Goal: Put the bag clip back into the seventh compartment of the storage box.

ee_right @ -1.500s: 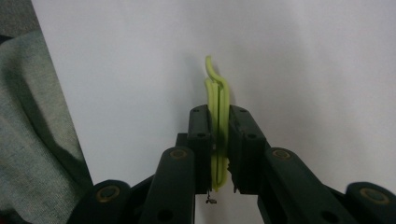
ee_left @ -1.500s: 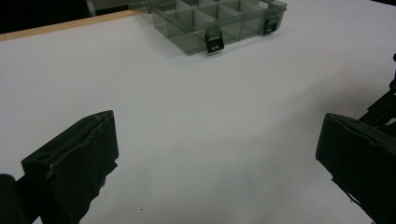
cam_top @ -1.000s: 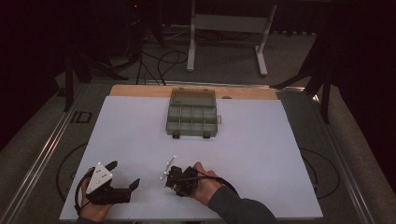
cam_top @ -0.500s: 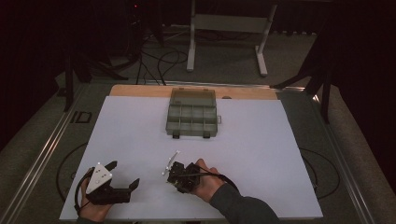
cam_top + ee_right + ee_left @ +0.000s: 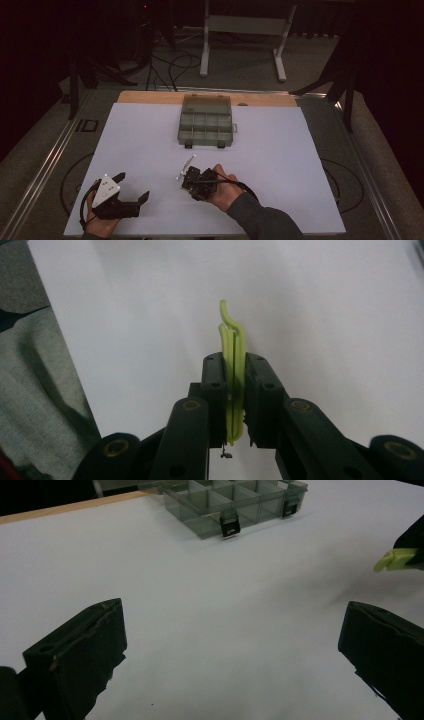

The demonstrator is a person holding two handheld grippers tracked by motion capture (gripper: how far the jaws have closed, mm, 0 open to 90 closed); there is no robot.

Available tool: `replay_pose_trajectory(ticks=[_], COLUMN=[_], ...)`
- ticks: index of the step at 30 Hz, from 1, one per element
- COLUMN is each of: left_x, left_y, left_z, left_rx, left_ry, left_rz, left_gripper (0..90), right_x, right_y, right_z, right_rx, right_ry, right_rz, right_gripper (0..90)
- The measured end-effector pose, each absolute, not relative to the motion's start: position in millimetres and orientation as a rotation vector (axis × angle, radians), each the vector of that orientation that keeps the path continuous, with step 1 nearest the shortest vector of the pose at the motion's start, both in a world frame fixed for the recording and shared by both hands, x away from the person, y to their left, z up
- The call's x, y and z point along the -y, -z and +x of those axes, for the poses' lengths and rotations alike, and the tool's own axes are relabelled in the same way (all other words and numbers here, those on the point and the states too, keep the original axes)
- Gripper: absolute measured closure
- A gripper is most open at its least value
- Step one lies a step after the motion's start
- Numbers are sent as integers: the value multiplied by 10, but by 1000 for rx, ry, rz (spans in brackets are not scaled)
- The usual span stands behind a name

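Note:
A slim yellow-green plastic piece with a curved tip (image 5: 231, 335) is pinched between the jaws of my right gripper (image 5: 233, 360), which is shut on it. From above, that gripper (image 5: 187, 175) sits at the near middle of the white sheet, and the piece (image 5: 188, 163) sticks out toward the far left. My left gripper (image 5: 133, 186) rests at the near left with its jaws wide apart and nothing between them (image 5: 235, 630). A grey see-through compartment box (image 5: 205, 122) lies lid-open at the far middle, well away from both grippers. The piece (image 5: 395, 559) also shows at the right edge of the left gripper view.
The white sheet (image 5: 280, 150) covers most of the table, with a wooden strip (image 5: 150, 96) along its far edge. Behind the table stand a metal frame's legs (image 5: 205, 45) and loose cables (image 5: 170, 65) on the floor. The box's two black latches (image 5: 230, 525) face me.
My right hand has lifted a little off the sheet with the yellow-green piece still clamped. The left gripper and the box have stayed put.

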State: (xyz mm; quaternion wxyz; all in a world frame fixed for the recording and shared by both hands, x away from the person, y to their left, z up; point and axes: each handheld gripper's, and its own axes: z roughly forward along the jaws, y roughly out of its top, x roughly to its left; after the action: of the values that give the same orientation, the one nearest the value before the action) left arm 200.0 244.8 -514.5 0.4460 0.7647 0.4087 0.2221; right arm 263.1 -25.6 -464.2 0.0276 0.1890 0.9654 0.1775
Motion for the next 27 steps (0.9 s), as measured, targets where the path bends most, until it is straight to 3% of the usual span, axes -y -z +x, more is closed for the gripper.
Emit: replay_pose_trajectory(ticks=[27], left_x=[-2445], left_y=[5145], left_z=[1999], left_rx=[-1014], left_ry=[-549], left_rz=[1892], left_gripper=[0], right_x=[434], right_y=[4403], right_z=[2869], right_rx=[-2889], right_ry=[-598], right_rz=[723], right_gripper=[798])
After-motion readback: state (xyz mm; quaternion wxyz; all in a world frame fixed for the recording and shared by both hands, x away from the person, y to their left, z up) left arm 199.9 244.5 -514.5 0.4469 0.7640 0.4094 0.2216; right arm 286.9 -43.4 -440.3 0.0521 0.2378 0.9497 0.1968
